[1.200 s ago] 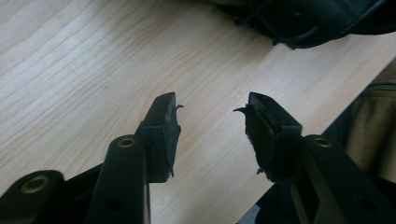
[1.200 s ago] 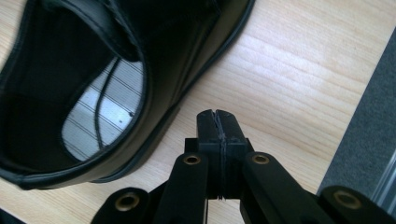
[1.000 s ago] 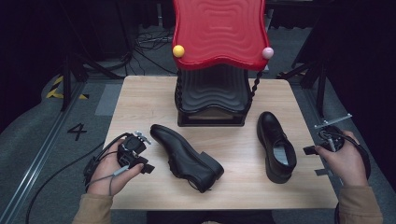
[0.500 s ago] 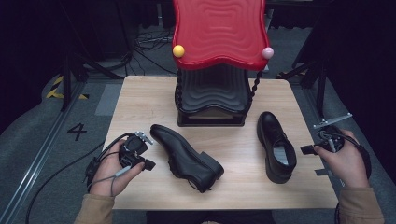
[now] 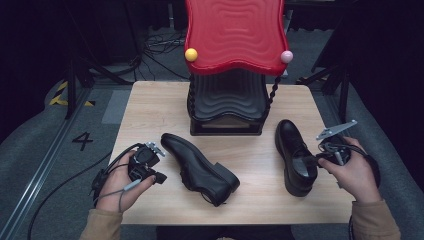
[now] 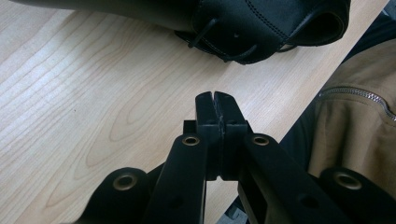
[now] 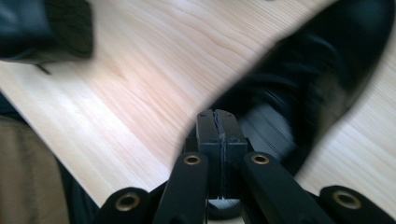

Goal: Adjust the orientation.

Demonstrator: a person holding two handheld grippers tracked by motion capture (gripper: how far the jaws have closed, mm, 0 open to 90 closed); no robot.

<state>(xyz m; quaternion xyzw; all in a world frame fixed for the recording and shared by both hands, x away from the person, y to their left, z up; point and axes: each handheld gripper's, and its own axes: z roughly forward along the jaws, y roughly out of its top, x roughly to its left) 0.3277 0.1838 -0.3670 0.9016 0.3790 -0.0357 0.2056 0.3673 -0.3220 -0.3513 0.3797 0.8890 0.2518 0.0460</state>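
Black leather shoes lie apart on the table (image 5: 150, 107): left shoe (image 5: 200, 167) near-centre, right shoe (image 5: 295, 157) upright at right. Left gripper (image 5: 161, 176) and right gripper (image 5: 314, 161) both have jaws pressed together, empty. We judge the closed right jaws could nudge that shoe aside.

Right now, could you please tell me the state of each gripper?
Left gripper: closed, jaws have just been closing, nothing between them.
Right gripper: closed, holding nothing, beside the right shoe.
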